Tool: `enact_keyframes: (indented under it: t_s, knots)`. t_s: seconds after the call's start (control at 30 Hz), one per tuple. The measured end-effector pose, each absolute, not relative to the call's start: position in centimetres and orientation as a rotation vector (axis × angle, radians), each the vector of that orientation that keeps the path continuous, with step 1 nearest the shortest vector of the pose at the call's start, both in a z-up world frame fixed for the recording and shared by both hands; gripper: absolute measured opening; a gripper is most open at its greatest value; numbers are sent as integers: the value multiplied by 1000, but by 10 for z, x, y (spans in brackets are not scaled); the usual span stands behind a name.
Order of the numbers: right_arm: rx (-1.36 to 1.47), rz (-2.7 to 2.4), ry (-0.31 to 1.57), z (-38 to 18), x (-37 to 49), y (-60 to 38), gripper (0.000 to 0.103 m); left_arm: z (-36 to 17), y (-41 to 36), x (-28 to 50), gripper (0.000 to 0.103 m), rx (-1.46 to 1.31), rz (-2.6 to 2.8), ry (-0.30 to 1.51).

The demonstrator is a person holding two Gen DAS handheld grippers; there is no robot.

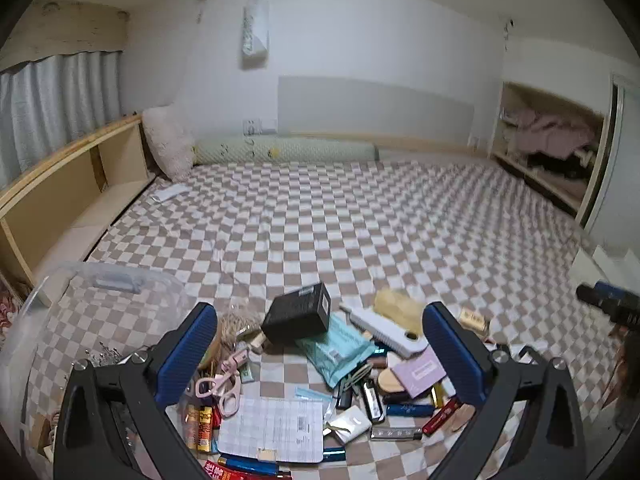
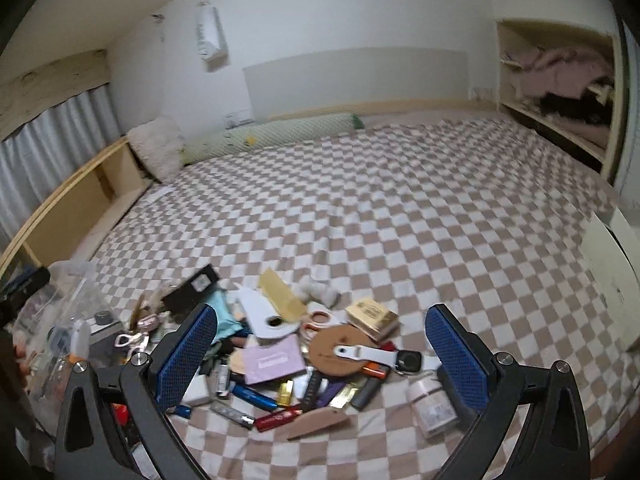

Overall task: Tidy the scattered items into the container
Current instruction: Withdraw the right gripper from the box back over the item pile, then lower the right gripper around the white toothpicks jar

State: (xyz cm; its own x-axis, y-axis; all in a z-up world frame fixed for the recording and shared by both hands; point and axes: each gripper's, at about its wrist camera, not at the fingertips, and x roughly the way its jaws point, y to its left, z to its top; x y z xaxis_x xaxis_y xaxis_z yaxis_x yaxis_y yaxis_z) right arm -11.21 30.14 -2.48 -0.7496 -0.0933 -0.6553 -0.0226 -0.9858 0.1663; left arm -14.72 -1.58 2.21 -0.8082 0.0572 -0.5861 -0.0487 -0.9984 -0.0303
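Left gripper point(image 1: 320, 344) & right gripper point(image 2: 320, 344) both wide, empty, over clutter pile point(image 2: 304, 356) w/ clear container point(image 1: 80, 304) beside.

**Both grippers being held wide apart and empty**

The left gripper point(image 1: 320, 352) is being held low and level, its blue-padded fingers point(image 1: 186, 354) being kept spread with nothing between them. The right gripper point(image 2: 320, 354) is being held in the same manner, its blue pads point(image 2: 456, 354) being kept wide apart and gripping nothing. The right gripper's dark tip point(image 1: 608, 304) is being seen at the left view's right edge
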Motion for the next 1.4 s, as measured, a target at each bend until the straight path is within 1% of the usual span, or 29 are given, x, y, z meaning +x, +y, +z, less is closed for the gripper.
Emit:
enact_keyframes:
  t_s: [0.23,0.4,0.6,0.73,0.87,1.03,1.07,1.1,1.13,1.17,1.23,1.3,1.33,1.37,1.4]
  knots:
    - [1248,-2877,-242,-53,-124,322,103,-13,-8,-165,103,-1084,2889,-64]
    - [1345,-2876,-199,-76,-132,322,103,-40,0,-171,103,-1180,2875,25]
    - [1522,-2794,-323,-110,-140,334,103,-72,12,-175,103,-1308,2770,105]
    - [1596,-2758,-341,-128,-144,342,103,-89,16,-175,103,-1392,2707,109]
    - [1668,-2719,-360,-144,-145,351,103,-106,15,-177,103,-1492,2631,49]
    - [1761,-2631,-439,-163,-145,366,102,-126,10,-182,102,-1600,2561,-26]
    - [1792,-2620,-427,-167,-145,368,93,-130,10,-183,102,-1611,2554,-30]
    - [1820,-2604,-411,-172,-145,368,87,-133,10,-184,102,-1623,2547,-33]
    - [1846,-2586,-396,-176,-146,369,79,-135,10,-185,102,-1633,2540,-35]
    - [1864,-2574,-389,-180,-146,369,74,-137,10,-186,102,-1642,2533,-37]
    - [1896,-2552,-366,-188,-145,370,73,-140,12,-187,102,-1658,2518,-34]
    - [1907,-2541,-335,-193,-145,370,70,-143,16,-188,102,-1667,2500,-23]
    - [1913,-2533,-317,-195,-146,369,60,-145,18,-188,102,-1669,2491,-18]
    - [1921,-2525,-308,-198,-146,369,52,-146,20,-188,102,-1672,2480,-16]
    - [1935,-2517,-299,-201,-146,369,49,-147,22,-188,102,-1675,2469,-14]
